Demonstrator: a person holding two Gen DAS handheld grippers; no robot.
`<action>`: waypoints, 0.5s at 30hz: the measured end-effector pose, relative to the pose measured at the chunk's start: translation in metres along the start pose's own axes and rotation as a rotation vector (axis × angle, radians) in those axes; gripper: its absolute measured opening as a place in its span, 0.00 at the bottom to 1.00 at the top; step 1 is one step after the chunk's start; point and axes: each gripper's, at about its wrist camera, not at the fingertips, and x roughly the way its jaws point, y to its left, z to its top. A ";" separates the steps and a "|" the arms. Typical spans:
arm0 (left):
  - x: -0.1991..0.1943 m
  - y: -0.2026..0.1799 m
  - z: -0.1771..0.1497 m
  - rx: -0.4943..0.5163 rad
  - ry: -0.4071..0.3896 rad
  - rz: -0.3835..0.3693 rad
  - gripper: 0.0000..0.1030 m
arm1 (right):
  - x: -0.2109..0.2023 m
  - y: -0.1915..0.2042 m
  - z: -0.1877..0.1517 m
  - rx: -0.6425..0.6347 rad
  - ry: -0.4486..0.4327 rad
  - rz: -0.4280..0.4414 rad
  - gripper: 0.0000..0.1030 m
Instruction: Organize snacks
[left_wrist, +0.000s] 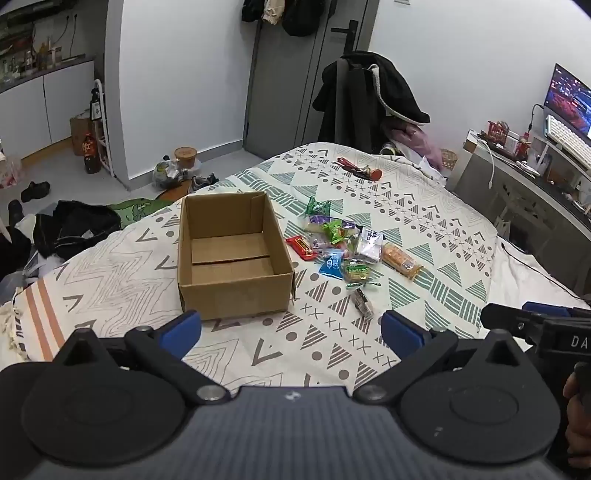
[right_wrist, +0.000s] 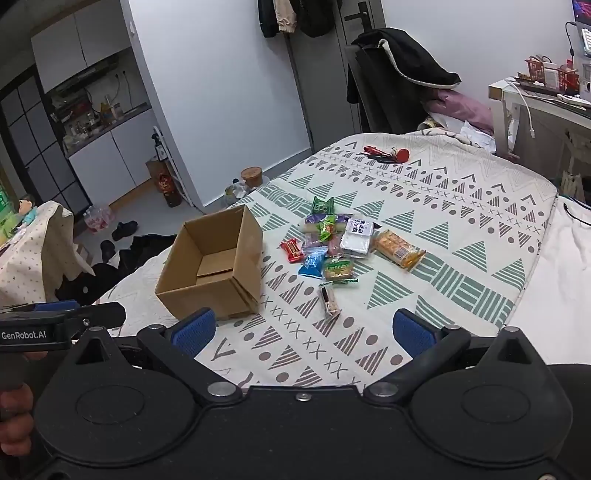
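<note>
Both claws, left claw (left_wrist: 291, 326) and right claw (right_wrist: 303, 330), hovering spread, pinching nothing. Snack packets (left_wrist: 347, 243) looking light, crinkly, slippery; gripping flat across middle. Cardboard box (left_wrist: 232, 254) sitting empty.

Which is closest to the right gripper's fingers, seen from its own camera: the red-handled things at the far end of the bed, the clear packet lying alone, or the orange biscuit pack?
1. Clear packet, lying alone just ahead of the fingers.
2. Orange biscuit pack, at the pile's right edge.
3. Red-handled things, near the bed's far end.
</note>
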 end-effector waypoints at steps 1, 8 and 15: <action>0.000 0.000 0.000 0.002 -0.001 0.002 1.00 | 0.000 0.001 0.000 -0.005 -0.003 0.000 1.00; 0.000 0.000 0.000 0.014 -0.014 0.008 1.00 | 0.001 -0.001 0.002 -0.020 0.000 -0.013 1.00; 0.003 -0.005 -0.002 0.013 -0.012 0.003 1.00 | -0.003 0.001 0.002 -0.032 0.000 -0.034 1.00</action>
